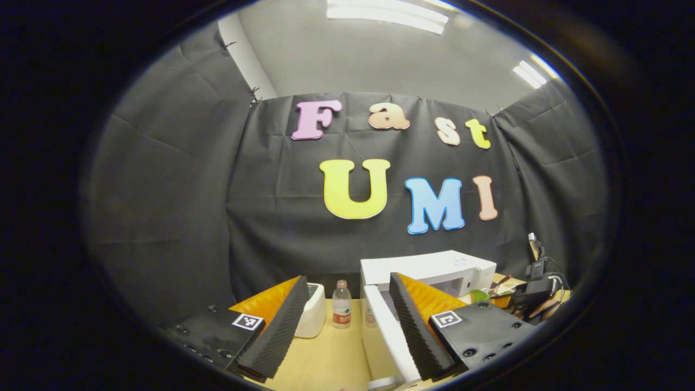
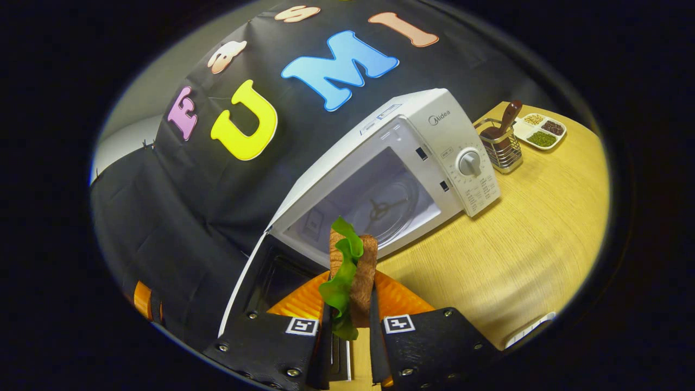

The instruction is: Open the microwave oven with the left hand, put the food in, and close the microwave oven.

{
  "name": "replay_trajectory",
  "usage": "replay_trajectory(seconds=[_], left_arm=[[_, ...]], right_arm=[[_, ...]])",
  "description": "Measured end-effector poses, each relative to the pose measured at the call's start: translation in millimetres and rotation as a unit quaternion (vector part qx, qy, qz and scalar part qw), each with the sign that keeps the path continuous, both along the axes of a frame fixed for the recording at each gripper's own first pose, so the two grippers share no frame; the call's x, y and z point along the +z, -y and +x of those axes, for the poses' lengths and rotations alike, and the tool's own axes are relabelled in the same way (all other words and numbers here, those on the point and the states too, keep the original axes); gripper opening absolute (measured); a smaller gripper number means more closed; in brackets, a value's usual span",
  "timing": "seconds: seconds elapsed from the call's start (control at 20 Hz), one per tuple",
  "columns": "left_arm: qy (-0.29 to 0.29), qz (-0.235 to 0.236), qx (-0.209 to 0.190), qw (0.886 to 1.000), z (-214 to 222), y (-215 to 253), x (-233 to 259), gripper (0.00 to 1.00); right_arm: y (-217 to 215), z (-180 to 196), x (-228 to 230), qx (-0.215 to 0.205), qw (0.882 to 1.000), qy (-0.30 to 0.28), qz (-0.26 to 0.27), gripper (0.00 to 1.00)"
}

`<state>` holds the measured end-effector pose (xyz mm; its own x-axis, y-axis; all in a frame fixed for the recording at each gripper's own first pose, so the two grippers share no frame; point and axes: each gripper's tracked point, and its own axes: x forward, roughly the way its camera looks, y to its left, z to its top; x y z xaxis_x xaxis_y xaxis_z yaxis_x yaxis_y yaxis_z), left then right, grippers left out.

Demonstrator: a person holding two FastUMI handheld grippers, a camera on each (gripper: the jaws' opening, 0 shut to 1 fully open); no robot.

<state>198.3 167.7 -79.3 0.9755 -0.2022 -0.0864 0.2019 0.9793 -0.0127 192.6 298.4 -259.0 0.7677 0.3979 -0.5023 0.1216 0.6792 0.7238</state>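
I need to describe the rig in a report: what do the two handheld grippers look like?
Each gripper, left and right, has two wedge-shaped fingers with ribbed inner pads and ridged orange backs. The fingers sit on black blocks studded with screws, each block bearing a small square black-and-white marker.

- The left gripper (image 1: 342, 331) has its fingers spread wide apart, with nothing between them.
- The right gripper (image 2: 350, 331) has its fingers drawn close, clamped on a sandwich (image 2: 350, 271).

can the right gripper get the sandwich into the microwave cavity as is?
Probably yes: the white microwave's door hangs open, its cavity faces the right gripper, shut on the bread-and-lettuce sandwich, with nothing between.
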Motion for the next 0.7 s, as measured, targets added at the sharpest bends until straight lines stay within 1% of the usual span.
replay_trajectory(seconds=[0.05, 0.2, 0.25, 0.5, 0.6, 0.7], left_arm=[[-0.004, 0.002, 0.001, 1.000, 1.8, -4.7, -3.1, 0.95], [-0.008, 0.011, 0.015, 1.000, 6.5, -24.5, -2.8, 0.96], [-0.009, 0.012, 0.020, 1.000, 6.6, -30.4, -3.3, 0.95], [-0.018, 0.028, 0.047, 0.998, 9.5, -61.0, -6.2, 0.96], [-0.027, 0.030, 0.059, 0.997, 7.7, -70.4, -11.3, 0.95], [-0.030, 0.037, 0.071, 0.996, 2.7, -80.1, -13.9, 0.96]], right_arm=[[-3.3, 6.8, -3.6, -0.009, 1.000, 0.001, 0.001, 0.29], [-13.2, 27.1, -13.7, -0.030, 0.999, 0.011, -0.003, 0.29], [-17.9, 33.2, -17.4, -0.034, 0.999, 0.013, -0.001, 0.29], [-30.9, 75.9, -28.3, -0.066, 0.997, 0.041, 0.011, 0.31], [-36.5, 91.9, -38.7, -0.072, 0.996, 0.041, 0.015, 0.31], [-41.3, 107.4, -49.8, -0.076, 0.996, 0.041, 0.012, 0.31]])
